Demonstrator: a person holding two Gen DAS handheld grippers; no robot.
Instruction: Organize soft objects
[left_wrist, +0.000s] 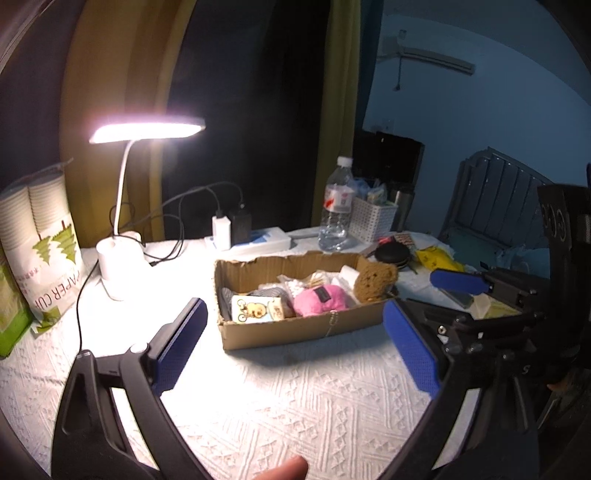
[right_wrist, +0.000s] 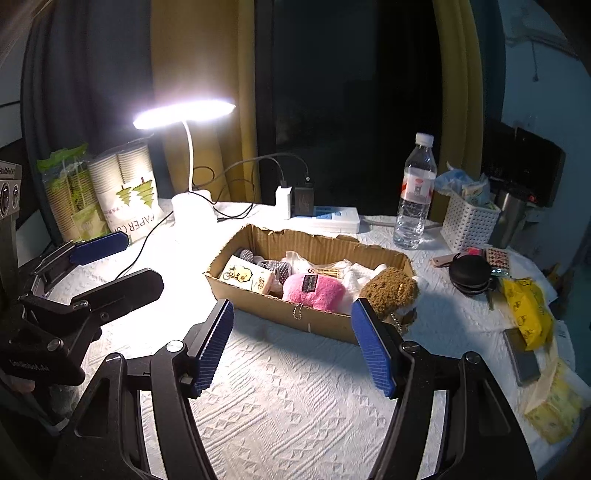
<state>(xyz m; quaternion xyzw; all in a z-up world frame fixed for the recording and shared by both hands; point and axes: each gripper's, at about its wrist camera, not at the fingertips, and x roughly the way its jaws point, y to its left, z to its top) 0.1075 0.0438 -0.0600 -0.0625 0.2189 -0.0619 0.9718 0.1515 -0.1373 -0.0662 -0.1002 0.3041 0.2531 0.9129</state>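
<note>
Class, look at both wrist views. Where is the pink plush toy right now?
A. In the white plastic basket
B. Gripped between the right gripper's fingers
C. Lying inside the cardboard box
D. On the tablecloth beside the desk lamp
C: the pink plush toy lies inside the cardboard box, while both the left gripper and the right gripper are open and empty in front of it.

Left gripper (left_wrist: 295, 332): black plastic frame, curved forked arms with triangular cut-outs, lower half of frame; flat fingers (left_wrist: 181, 343) faced with ribbed blue pads; silver screw head at left finger base. Bare fingertip skin (left_wrist: 284, 469), bottom centre. Right gripper (right_wrist: 291, 347): same black frame, blue ribbed pads, silver screws at finger bases. White lettering on black body at left edge, unreadable.
</note>
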